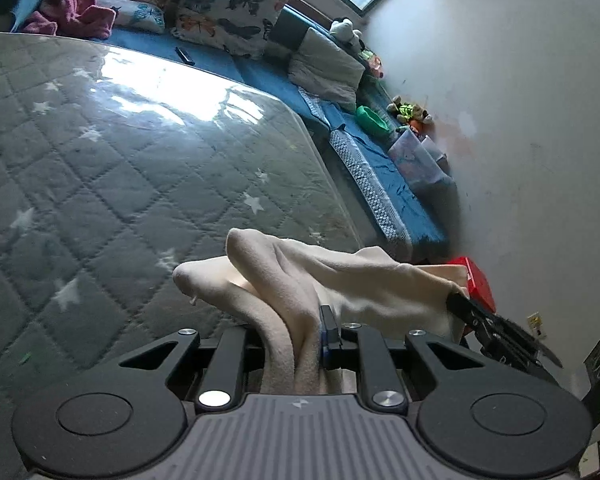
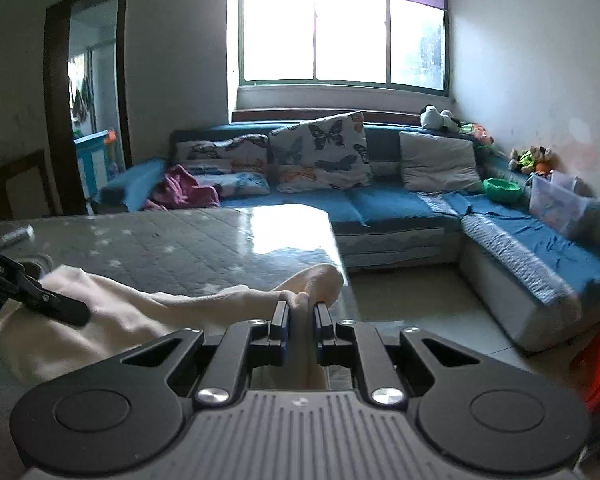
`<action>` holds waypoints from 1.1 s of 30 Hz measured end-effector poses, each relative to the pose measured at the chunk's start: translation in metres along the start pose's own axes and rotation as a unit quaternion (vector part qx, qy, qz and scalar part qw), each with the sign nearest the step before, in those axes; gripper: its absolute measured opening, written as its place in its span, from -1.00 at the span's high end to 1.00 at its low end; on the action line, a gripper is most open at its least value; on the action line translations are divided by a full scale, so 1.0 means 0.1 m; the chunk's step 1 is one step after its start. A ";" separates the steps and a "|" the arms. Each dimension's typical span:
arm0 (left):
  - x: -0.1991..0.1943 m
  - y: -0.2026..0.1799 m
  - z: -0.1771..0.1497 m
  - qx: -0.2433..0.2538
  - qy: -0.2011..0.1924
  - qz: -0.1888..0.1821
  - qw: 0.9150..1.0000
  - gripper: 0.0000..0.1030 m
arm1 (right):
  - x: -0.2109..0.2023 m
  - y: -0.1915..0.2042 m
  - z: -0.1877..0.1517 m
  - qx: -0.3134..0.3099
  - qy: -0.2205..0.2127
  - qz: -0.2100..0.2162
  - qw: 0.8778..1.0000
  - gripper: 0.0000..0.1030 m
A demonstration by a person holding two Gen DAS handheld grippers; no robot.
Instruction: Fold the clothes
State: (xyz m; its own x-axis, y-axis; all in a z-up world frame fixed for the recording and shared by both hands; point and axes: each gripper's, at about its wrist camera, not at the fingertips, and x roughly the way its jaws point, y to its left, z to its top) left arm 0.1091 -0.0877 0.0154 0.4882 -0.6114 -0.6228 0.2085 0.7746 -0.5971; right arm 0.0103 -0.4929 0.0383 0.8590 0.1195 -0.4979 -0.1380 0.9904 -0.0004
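Both grippers point forward and slightly downward above the tabletop (image 2: 204,236). The left gripper (image 1: 300,320) has its jaws pinched on a bunched cream garment (image 1: 340,276). The right gripper (image 2: 299,314) clamps the same cloth at another edge, beside the tabletop's corner.

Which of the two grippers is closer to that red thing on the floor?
Right. The right gripper, clamping the cream cloth, sits just in front of the red thing. The left gripper grips the same cloth further away.
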 end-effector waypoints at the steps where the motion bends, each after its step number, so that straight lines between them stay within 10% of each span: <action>1: 0.06 0.00 0.00 0.000 0.003 0.002 1.000 0.65 | 0.05 -0.03 -0.01 0.002 0.005 -0.003 1.000 0.78; 15: 0.13 0.11 -0.10 0.042 0.007 0.101 0.994 0.02 | 0.52 -0.23 -0.23 0.025 0.047 -0.003 0.999 0.70; 33: 0.49 0.09 0.06 0.076 -0.002 0.154 0.985 0.00 | 1.07 0.00 -0.41 -0.001 0.082 0.019 0.996 0.69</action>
State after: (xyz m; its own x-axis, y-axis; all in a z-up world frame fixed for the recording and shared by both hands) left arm 0.1406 -0.1097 -0.0175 0.5507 -0.3426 -0.7611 0.1739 0.9390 -0.2968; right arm 0.0817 -0.4825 -0.0501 0.7614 0.1437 -0.6322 -0.1693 0.9854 0.0200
